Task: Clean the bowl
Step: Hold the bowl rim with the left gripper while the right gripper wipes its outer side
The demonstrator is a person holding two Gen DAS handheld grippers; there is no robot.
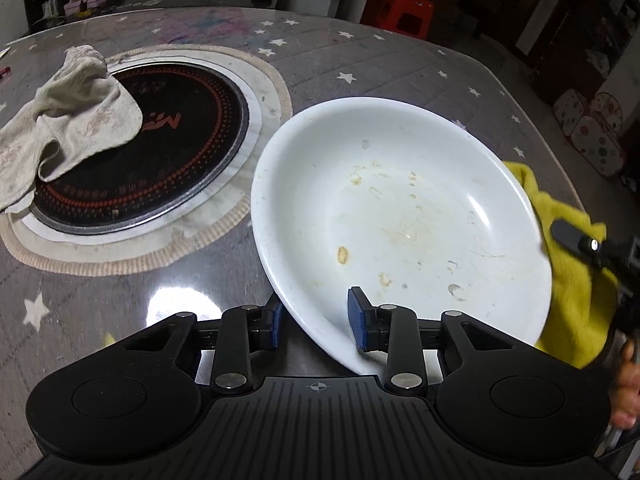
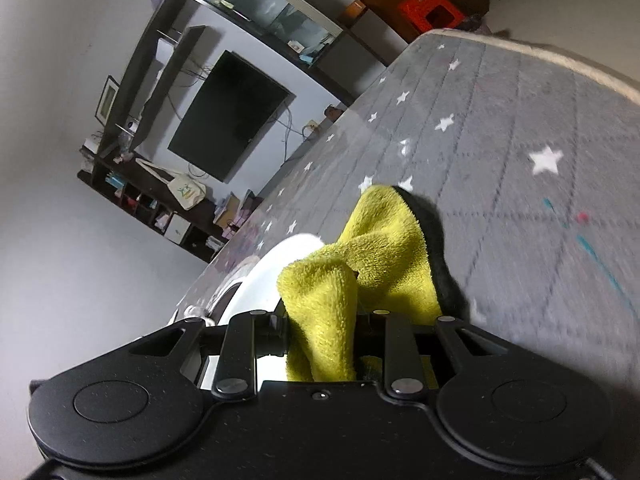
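A large white bowl (image 1: 404, 216) with food stains is held tilted above the table. My left gripper (image 1: 316, 318) is shut on its near rim, one blue pad inside and one outside. My right gripper (image 2: 324, 328) is shut on a yellow cloth (image 2: 360, 264). In the left wrist view the yellow cloth (image 1: 568, 280) sits at the bowl's right rim, with the right gripper (image 1: 588, 248) beside it. In the right wrist view the bowl's white edge (image 2: 260, 276) shows to the left of the cloth.
A grey star-patterned table (image 1: 360, 60) holds a round black induction hob (image 1: 144, 148) on a beige mat. A beige rag (image 1: 68, 120) lies over the hob's left side. A red stool (image 1: 404, 10) stands beyond the table.
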